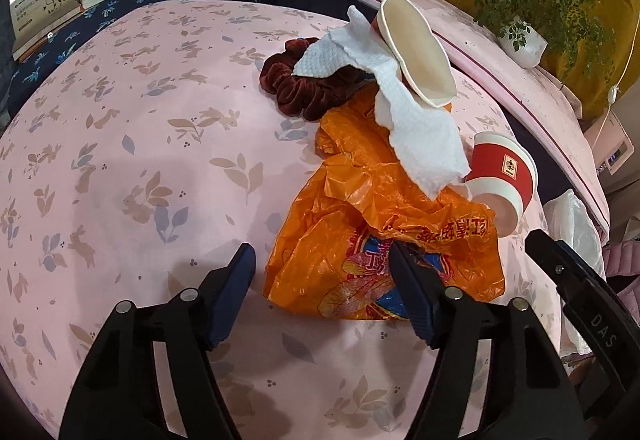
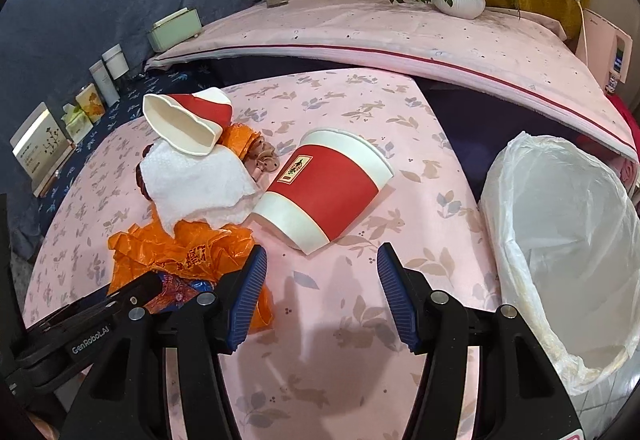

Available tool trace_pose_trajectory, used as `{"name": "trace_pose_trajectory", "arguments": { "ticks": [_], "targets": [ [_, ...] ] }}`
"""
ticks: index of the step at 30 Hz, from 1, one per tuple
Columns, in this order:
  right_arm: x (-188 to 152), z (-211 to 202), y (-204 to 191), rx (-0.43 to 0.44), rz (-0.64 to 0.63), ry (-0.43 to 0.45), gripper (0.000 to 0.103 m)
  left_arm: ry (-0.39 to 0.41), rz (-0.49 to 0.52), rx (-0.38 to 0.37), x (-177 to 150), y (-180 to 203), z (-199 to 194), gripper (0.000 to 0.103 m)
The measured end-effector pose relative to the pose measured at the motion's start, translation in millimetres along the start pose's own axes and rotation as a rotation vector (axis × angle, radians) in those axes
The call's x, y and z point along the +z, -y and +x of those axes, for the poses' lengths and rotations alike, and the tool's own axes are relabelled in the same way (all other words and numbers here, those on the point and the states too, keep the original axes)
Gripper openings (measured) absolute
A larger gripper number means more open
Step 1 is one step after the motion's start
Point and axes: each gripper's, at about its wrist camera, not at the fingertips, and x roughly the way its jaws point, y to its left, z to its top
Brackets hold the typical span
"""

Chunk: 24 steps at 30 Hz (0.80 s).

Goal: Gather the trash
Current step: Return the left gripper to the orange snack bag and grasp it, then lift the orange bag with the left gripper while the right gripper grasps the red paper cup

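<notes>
Orange plastic bag (image 1: 372, 240) lay under left tongs (image 1: 322, 280), spread, pinching nothing; right tongs (image 2: 322, 292) spread near red cup (image 2: 320, 188); tissue (image 1: 420, 136) might slide off if bag lifted.

left claw (image 1: 320, 272): angled down, parted | right claw (image 2: 322, 272): angled down, parted

Both cams ride right on the tools and look forward and steeply down along the fingers at the pink table (image 1: 120, 144), pretty close in. The left one faces the orange bag (image 1: 360, 224), the right one sits further right, taking in the lined bin (image 2: 560, 240). They share the bag, the paper towel (image 2: 196, 180) and both red cups.
</notes>
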Motion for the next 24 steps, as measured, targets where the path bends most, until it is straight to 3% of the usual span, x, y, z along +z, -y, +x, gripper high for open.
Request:
{"name": "trace_pose_trajectory", "arguments": {
  "ticks": [2,7,9,11,14,16,24],
  "targets": [
    [0.8,9.7,-1.7,-0.006,0.002,-0.014,0.056,0.0,0.006,-0.004,1.0,0.4,0.8,0.056],
    [3.1,26.0,-3.9,-0.026,-0.002,-0.029,0.054,-0.014,0.001,-0.03,4.8,0.1,2.4,0.024],
    [4.5,30.2,-3.4,-0.029,0.003,-0.033,0.051,-0.02,0.007,-0.038,5.4,1.4,2.2,0.016],
    [5.5,34.0,-3.7,-0.03,0.001,-0.042,0.041,-0.017,0.011,-0.039,6.0,3.6,1.0,0.014],
    [6.3,39.4,-4.0,-0.037,-0.007,-0.057,0.015,-0.011,0.02,-0.044,6.0,7.3,-1.7,0.009],
    [5.6,41.0,-2.3,-0.037,-0.006,-0.065,0.005,-0.005,0.032,-0.05,6.5,11.0,-5.2,0.006],
    [9.0,18.0,6.1,-0.043,-0.01,-0.004,0.002,0.048,0.07,-0.075,7.3,29.8,-32.4,0.005]
  ]
}}
